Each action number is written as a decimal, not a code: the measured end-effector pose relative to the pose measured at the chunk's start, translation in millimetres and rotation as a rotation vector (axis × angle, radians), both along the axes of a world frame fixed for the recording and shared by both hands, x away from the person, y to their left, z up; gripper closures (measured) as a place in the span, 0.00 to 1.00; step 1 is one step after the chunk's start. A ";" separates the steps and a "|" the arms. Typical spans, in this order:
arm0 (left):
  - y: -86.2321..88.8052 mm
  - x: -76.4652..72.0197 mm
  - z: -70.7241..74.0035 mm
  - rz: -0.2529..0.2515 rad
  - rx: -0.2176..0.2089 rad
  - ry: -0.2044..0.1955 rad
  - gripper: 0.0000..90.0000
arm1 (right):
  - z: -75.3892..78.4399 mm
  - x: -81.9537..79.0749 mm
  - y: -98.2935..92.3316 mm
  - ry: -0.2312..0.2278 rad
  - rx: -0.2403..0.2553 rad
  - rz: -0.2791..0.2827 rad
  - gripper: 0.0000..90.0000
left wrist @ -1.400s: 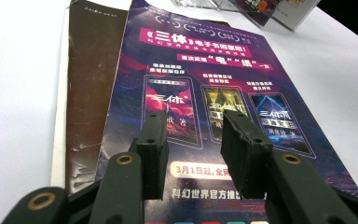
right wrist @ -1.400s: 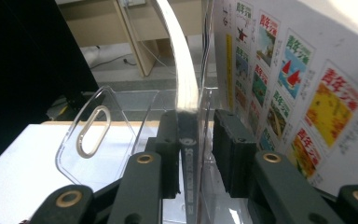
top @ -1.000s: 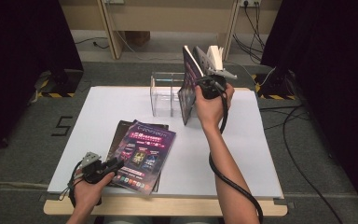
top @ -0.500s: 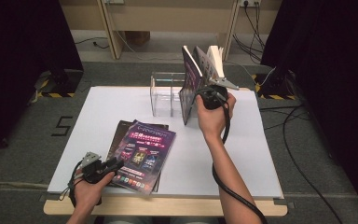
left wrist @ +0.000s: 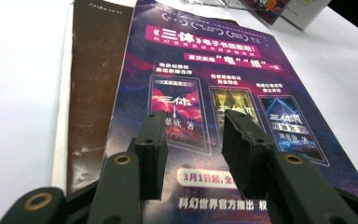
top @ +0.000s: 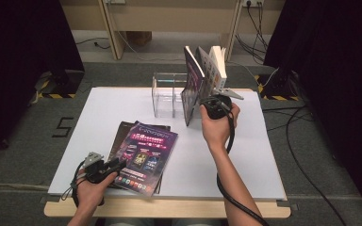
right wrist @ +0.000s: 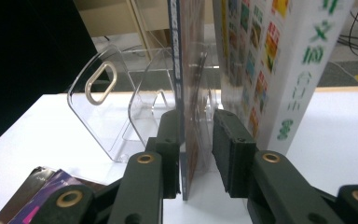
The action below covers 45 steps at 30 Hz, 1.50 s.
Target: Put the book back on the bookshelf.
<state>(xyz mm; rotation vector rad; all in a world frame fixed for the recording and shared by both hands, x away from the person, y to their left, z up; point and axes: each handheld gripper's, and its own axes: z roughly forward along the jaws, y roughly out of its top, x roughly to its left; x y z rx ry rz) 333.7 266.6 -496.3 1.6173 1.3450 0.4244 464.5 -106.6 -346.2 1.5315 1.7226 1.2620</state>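
Right gripper (right wrist: pixel 196 154) jaws just eased wider, spread around dark magazine (top: pixel 191 89) now upright in clear rack (top: pixel 165 94) on surface (top: pixel 264 155), likely released; left gripper (left wrist: pixel 193 149) spread above purple magazine (left wrist: pixel 223 107), next.

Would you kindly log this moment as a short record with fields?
Surface: white table
Rack: clear acrylic rack, upright at the far side
In rack: dark magazine and two books
Right gripper: jaws either side of the dark magazine's edge, a gap on the right; they have just been opening
Left gripper: open above the purple magazine
Under it: brown booklet, flat
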 end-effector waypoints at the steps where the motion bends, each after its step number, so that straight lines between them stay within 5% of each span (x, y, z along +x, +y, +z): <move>1: -0.4 0.6 0.3 0.001 0.001 0.001 0.66 | -2.2 -1.1 -0.7 0.005 0.000 0.002 0.81; 15: 9.2 32.0 9.9 0.058 0.042 0.035 0.66 | -44.0 -10.0 1.6 0.111 0.009 0.035 0.81; 29: 12.4 80.2 7.3 0.040 0.087 0.141 0.62 | -77.8 -13.3 19.2 0.209 0.005 0.101 0.83; 45: 7.0 87.3 6.8 -0.014 0.103 0.192 0.66 | -101.0 -9.6 36.9 0.288 -0.021 0.137 0.84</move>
